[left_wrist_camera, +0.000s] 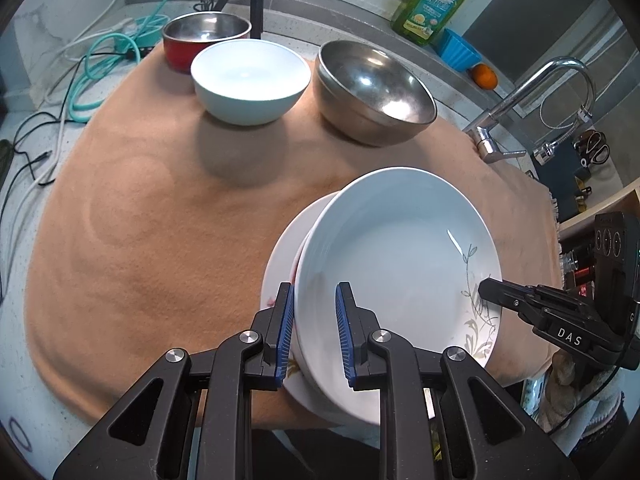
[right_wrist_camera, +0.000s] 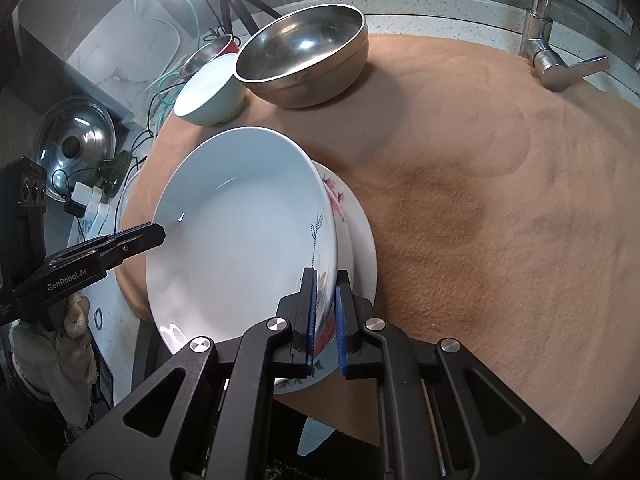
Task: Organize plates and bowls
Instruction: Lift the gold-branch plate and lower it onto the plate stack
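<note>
A deep white plate point(left_wrist_camera: 392, 248) point(right_wrist_camera: 240, 240) with a grey leaf print hangs tilted over a flat plate with pink flowers point(left_wrist_camera: 280, 256) point(right_wrist_camera: 360, 236), at the front edge of the tan cloth point(left_wrist_camera: 160, 220). My left gripper point(left_wrist_camera: 315, 324) point(right_wrist_camera: 160, 234) is shut on the deep plate's left rim. My right gripper point(right_wrist_camera: 326, 304) point(left_wrist_camera: 484, 288) is shut on its right rim. Whether the two plates touch is hidden. At the back stand a white bowl point(left_wrist_camera: 250, 76) point(right_wrist_camera: 208, 92), a steel bowl point(left_wrist_camera: 372, 88) point(right_wrist_camera: 304, 56) and a red pot point(left_wrist_camera: 200, 36).
A faucet point(left_wrist_camera: 520, 92) point(right_wrist_camera: 548, 40) rises at the cloth's right end. A green soap bottle point(left_wrist_camera: 436, 4), a blue cup point(left_wrist_camera: 458, 50) and an orange point(left_wrist_camera: 484, 76) line the back ledge. Cables point(left_wrist_camera: 100, 64) lie at the left. A steel lid point(right_wrist_camera: 76, 140) sits off the cloth's left side.
</note>
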Available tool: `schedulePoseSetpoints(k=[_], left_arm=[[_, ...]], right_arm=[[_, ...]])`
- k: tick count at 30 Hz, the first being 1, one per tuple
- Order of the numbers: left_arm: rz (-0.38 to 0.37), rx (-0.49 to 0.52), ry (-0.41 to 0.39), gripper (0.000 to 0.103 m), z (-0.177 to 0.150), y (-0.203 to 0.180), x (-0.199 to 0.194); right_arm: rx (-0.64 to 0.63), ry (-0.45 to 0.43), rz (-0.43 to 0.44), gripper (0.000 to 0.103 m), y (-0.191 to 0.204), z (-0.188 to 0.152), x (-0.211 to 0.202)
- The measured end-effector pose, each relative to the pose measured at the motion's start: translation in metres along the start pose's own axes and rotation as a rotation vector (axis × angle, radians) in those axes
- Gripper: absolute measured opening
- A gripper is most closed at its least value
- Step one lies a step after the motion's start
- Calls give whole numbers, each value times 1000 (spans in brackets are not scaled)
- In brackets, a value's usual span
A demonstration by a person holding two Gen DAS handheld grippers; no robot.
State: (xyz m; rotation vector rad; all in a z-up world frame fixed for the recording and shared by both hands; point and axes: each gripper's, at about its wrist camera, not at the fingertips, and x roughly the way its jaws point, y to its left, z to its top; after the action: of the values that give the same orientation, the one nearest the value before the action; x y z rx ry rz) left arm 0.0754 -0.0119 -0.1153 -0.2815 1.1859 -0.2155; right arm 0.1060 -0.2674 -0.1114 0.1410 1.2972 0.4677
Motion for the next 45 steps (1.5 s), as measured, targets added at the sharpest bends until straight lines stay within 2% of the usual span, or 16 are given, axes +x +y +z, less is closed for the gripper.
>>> schedulePoseSetpoints(k=[32,41,45], left_arm=[[19,-8,29,19,-6,2,12],[21,-3,29,19,-5,0,14],[27,4,25,19,-5,-1,13]], right_arm=[[-36,40,-43,10,4,-3,13],[-54,39,-67,11,3,-1,13],[-89,41,-104,11,8,-2,16]])
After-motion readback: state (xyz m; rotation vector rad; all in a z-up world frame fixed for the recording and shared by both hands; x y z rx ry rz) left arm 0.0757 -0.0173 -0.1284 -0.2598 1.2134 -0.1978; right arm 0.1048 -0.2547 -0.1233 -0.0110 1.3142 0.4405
